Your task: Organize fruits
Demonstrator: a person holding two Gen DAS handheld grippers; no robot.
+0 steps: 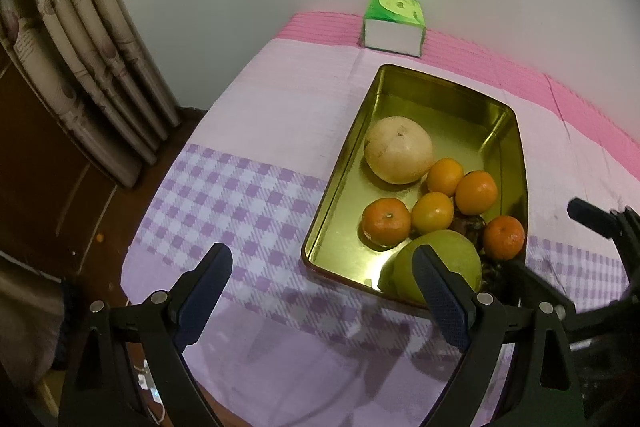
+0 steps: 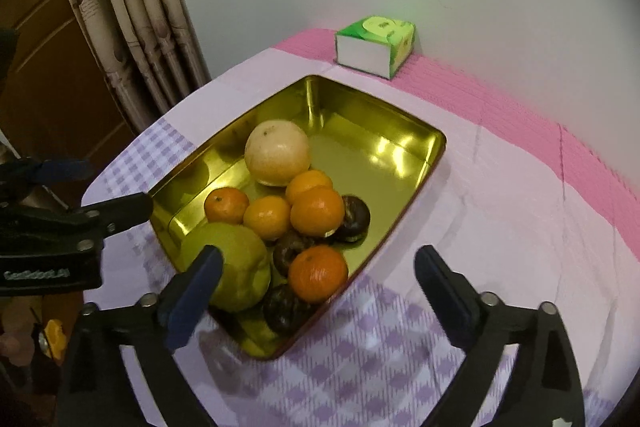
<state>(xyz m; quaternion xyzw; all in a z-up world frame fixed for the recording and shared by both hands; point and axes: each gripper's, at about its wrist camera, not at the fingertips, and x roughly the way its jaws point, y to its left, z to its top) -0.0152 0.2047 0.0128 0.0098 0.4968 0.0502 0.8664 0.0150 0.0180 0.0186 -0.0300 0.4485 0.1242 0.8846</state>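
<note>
Right gripper (image 2: 318,269) open above tray's (image 2: 400,143) fruits (image 2: 316,213).

Tin tray (image 2: 416,163): gold metal, mirror-glossy inside w/ bright reflections. Desk cloth (image 1: 248,131): matt woven fabric, checks & stripes. Mandarins (image 2: 318,273): waxy, slightly shiny peel. Tissue pack (image 2: 374,47): glossy plastic wrap. Curtain (image 1: 76,39): matt cloth. Jaws: matt black plastic, dark blue textured pads (image 1: 440,295).

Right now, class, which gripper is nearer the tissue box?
Neither clearly. Left gripper hangs off the tin's near left corner, right gripper over its near end; the tissue box sits beyond the far end.
</note>
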